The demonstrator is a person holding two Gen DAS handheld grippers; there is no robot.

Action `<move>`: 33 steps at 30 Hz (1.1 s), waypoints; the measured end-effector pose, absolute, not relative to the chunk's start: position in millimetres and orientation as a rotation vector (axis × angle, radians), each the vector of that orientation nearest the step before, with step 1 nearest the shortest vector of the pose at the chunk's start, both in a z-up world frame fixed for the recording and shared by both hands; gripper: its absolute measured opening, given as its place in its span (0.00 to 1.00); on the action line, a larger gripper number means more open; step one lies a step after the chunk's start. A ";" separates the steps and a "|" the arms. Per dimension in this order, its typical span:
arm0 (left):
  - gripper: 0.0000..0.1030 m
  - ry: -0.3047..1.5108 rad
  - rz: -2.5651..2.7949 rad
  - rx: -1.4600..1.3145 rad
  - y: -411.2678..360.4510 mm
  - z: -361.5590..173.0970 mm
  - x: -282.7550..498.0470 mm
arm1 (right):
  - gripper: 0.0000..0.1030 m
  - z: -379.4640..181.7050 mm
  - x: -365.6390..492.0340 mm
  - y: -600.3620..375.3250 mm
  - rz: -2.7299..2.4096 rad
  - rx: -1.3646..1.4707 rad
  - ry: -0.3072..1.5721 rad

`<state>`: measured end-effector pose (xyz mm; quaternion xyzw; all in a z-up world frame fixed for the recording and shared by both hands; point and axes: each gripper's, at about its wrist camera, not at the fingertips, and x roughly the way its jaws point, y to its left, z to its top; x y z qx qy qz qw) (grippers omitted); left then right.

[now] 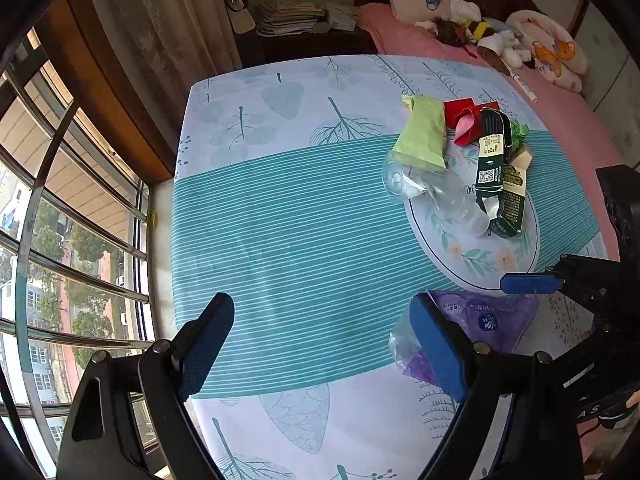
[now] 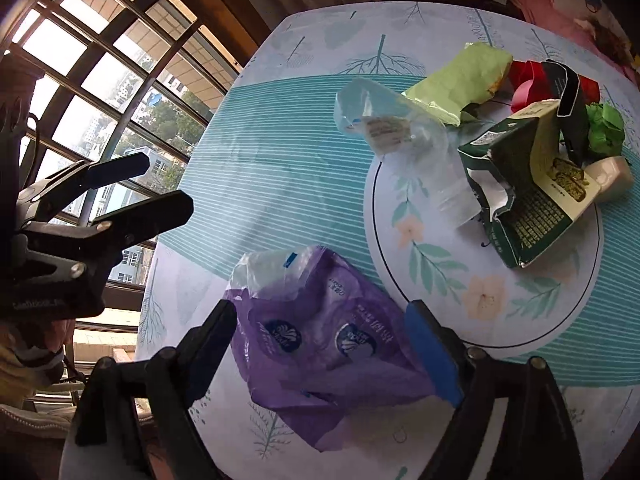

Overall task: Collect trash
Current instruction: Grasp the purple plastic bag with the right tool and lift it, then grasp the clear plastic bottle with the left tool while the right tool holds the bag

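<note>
Left gripper (image 1: 324,354): jaws spread wide with nothing between them, hovering over the teal-striped part of the surface (image 1: 288,232); its right pad covers part of the purple wrapper (image 1: 494,318).
Right gripper (image 2: 320,354): jaws apart, one finger on each side of the purple wrapper (image 2: 320,344); whether the pads touch the plastic cannot be told. In the left wrist view only one blue fingertip and the black linkage show at the right edge.
Purple wrapper: crumpled plastic near the front edge of the surface, just beside the printed circle; a clear part sticks out at its far end, print too small to read.
Trash pile: on and around the printed circle, at the far right of the surface.
Clear bottle (image 2: 404,136): lying on its side, hard to outline against the cloth; one end lies under the light green packet (image 1: 424,132).
Dark green carton (image 2: 524,200): torn open, text unreadable, overlapping the bottle's other end.
Red packaging (image 1: 466,114): behind the carton, mostly covered.
Green crumpled paper (image 2: 606,126): partly hidden behind the carton.
Small cream object (image 2: 612,176): half hidden, identity unclear.
Bed (image 1: 560,120): pink, past the surface, with soft toys (image 1: 492,36).
Window (image 1: 60,240): at left, barred.
</note>
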<state>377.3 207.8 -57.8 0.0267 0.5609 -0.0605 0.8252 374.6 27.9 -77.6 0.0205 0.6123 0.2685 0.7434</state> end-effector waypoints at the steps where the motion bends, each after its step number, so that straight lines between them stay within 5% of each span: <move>1: 0.86 1.191 -0.124 0.052 209.4 -56.9 376.8 | 0.87 -75.5 371.6 31.7 0.596 0.007 1.328; 15: 0.86 1.199 -0.091 0.033 218.7 -57.6 364.5 | 0.86 -112.8 324.0 79.1 0.589 -0.518 1.283; 17: 0.86 1.198 -0.098 0.033 217.1 -57.6 364.3 | 0.80 -111.4 328.3 67.7 0.565 -0.441 1.289; 21: 0.86 1.199 -0.122 0.028 211.8 -58.8 366.9 | 0.41 -102.7 340.6 48.0 0.483 -0.352 1.288; 24: 0.86 1.211 -0.147 0.016 205.0 -60.9 372.4 | 0.28 -99.9 348.9 28.4 0.457 -0.232 1.321; 33: 0.86 1.225 -0.222 -0.072 181.4 -65.5 406.7 | 0.22 -62.7 351.7 -12.7 0.315 -0.011 1.221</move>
